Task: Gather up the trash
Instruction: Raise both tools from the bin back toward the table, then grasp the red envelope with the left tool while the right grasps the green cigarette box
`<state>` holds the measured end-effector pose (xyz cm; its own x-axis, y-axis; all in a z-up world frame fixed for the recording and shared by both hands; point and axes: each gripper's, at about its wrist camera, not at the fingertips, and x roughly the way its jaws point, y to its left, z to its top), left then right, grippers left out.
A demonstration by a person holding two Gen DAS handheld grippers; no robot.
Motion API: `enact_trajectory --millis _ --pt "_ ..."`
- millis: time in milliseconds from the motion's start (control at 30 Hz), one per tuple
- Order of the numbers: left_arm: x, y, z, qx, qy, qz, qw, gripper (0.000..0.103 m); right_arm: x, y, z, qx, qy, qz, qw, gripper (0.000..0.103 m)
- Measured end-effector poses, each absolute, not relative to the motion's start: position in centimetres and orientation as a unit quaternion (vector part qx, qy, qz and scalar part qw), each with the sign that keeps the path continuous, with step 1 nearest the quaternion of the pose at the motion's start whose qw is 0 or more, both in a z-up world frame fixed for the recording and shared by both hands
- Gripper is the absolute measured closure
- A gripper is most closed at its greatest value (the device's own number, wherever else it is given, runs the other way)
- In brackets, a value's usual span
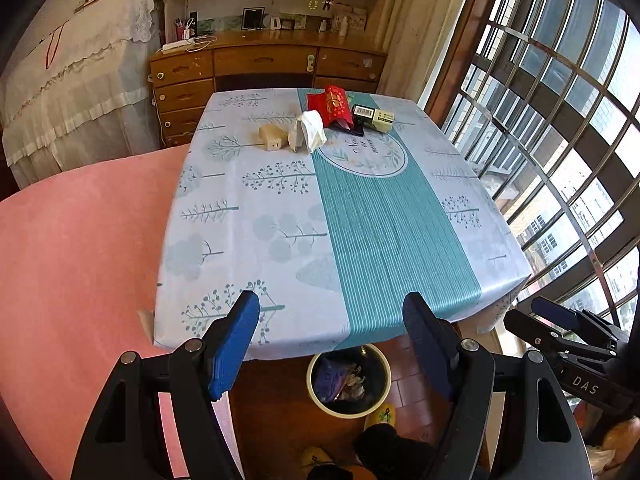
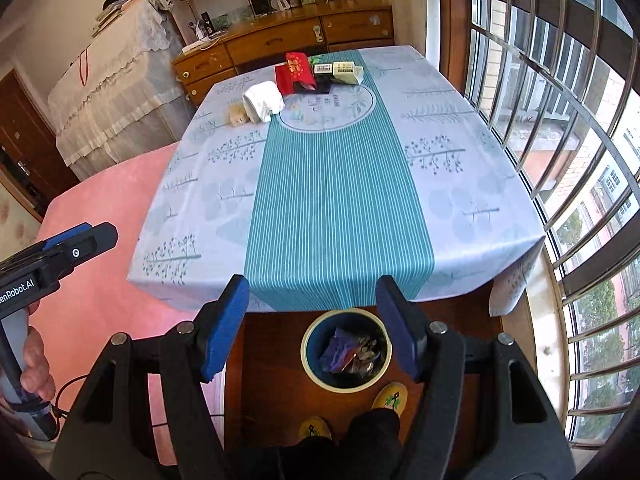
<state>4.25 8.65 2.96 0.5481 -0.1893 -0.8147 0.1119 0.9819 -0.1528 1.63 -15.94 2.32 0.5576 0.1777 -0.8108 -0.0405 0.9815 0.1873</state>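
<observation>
Left gripper (image 1: 332,344): we hold it above the near edge of the table (image 1: 248,240), blue fingers (image 1: 234,344) spread wide, nothing between them.
Right gripper (image 2: 312,324): we hold it over the same near edge, fingers (image 2: 224,328) parted and bare.
Trash on the table: at the far end we see a crumpled white tissue (image 1: 311,131), a tan block (image 1: 273,138) just left of it, a red packet (image 1: 331,106) behind it, and a dark-and-cream box (image 1: 372,117) right of the packet.
Bin (image 2: 346,350): on the floor just below the table's near edge, round, pale rim, already holding purple and silvery wrappers.
Slippers (image 2: 390,398): yellow, beside the bin, nearer us.
Pink bed (image 1: 80,260): touching the table's left side.
Window bars (image 2: 560,120): along the table's right side.
</observation>
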Motion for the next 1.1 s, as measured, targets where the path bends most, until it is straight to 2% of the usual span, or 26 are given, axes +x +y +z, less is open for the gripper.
enact_trajectory --millis 333,867,1100 --pt "11.8 9.0 3.6 -0.055 0.458 -0.045 0.886 0.028 10.5 -15.8 2.9 0.048 0.451 0.084 0.887 0.040" --pt "35.9 3.5 1.9 -0.073 0.476 0.071 0.873 0.028 35.3 -19.7 2.3 -0.017 0.450 0.207 0.868 0.040" --pt "44.3 0.7 -0.6 -0.078 0.499 0.089 0.858 0.028 45.6 -21.7 0.2 -0.014 0.452 0.243 0.858 0.045"
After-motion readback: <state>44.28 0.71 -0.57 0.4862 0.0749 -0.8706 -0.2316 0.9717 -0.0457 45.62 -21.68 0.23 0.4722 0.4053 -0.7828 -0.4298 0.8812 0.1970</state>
